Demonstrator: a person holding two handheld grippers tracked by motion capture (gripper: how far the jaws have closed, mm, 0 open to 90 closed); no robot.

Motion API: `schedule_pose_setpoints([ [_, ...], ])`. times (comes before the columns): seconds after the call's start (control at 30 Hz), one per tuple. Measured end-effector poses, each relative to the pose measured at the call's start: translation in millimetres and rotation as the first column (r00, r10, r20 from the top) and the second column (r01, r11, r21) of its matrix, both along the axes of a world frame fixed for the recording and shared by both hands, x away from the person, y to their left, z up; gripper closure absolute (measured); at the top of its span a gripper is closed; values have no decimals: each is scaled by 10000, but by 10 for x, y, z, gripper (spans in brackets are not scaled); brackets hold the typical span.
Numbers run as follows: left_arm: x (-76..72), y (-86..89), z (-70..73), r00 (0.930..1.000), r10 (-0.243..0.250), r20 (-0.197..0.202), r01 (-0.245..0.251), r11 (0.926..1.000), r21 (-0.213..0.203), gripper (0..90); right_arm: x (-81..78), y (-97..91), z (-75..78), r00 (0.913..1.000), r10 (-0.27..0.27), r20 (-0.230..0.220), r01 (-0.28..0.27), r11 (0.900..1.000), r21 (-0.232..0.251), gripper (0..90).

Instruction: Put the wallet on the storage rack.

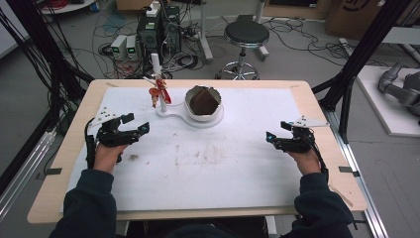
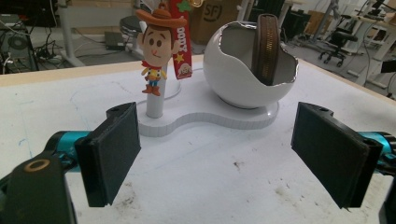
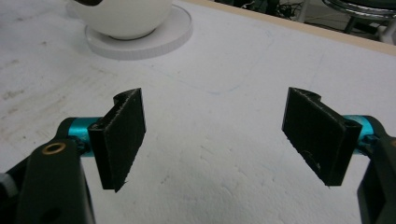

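A white eggshell-shaped bowl [image 1: 203, 110] [image 2: 243, 81] stands on a flat white base [image 2: 210, 122] at the far middle of the table. Upright inside the bowl is a brown zipped pouch [image 1: 202, 100] [image 2: 266, 46]. Left of the bowl, a cowboy doll keychain [image 1: 159, 93] [image 2: 156, 51] with a red tag hangs on a white post of the same base. My left gripper [image 1: 137, 123] [image 2: 219, 154] hovers at the table's left, open and empty, pointing at the stand. My right gripper [image 1: 276, 131] [image 3: 215, 140] is at the right, open and empty, with the bowl [image 3: 123, 16] far off.
A stained white mat [image 1: 198, 163] covers the wooden table [image 1: 317, 114]. Behind the table stand a black stool [image 1: 246, 34] and computer boxes [image 1: 158, 29] among cables. Black frame posts [image 1: 356, 59] rise at both sides.
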State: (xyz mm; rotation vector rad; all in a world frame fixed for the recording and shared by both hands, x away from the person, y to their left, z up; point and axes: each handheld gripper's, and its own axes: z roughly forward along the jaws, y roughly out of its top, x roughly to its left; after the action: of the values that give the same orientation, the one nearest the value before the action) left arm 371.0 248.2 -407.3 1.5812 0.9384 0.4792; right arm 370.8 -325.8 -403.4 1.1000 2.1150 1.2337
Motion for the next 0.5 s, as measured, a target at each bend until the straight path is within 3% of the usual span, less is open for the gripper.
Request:
schedule_pose_setpoints([
  [0.23, -25, -35, -35, 10000, -91, 4, 91, 9997, 231, 177, -66, 14, 6, 9996, -53, 269, 64, 9991, -419, 219],
  [0.5, -51, -15, -40, 9998, -169, 51, 168, 9997, 188, 207, -123, -7, 33, 9988, -255, 423, 265, 9994, -233, 219],
])
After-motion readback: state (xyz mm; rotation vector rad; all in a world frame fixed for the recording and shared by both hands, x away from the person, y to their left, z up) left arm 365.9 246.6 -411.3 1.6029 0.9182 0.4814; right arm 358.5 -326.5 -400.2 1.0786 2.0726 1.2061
